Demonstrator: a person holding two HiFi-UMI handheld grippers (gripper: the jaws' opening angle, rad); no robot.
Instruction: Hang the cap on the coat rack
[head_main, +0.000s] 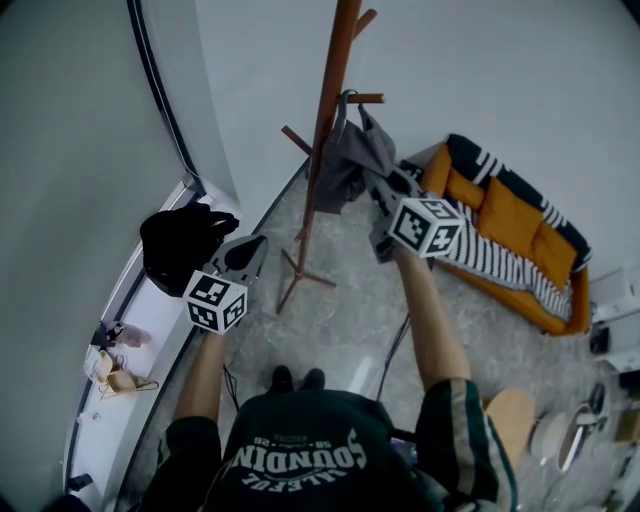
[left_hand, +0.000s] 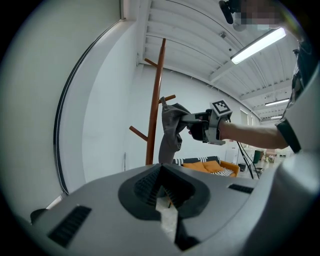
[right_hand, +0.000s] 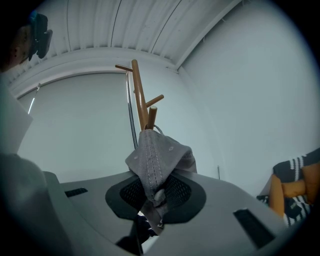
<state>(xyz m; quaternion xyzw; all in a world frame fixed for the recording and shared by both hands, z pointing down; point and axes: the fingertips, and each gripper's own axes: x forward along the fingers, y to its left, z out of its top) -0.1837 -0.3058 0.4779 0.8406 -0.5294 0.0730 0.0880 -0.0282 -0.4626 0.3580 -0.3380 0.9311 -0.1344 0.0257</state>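
Note:
A tall wooden coat rack (head_main: 322, 150) stands in front of me on the stone floor. A grey cap (head_main: 352, 158) hangs against its pole, just below a side peg (head_main: 366, 98). My right gripper (head_main: 383, 196) is raised and shut on the cap's lower edge; in the right gripper view the cap (right_hand: 156, 162) is pinched between the jaws. The cap's top loop (right_hand: 157, 129) sits right at the peg's tip (right_hand: 152, 113); I cannot tell whether it is hooked. My left gripper (head_main: 252, 247) is lower and left of the rack, shut and holding nothing.
A black bag (head_main: 180, 245) lies on the white ledge (head_main: 160, 310) along the curved wall at the left. An orange sofa (head_main: 512, 222) with a striped blanket stands at the right. The rack's feet (head_main: 300, 278) spread over the floor. A cable runs near my feet.

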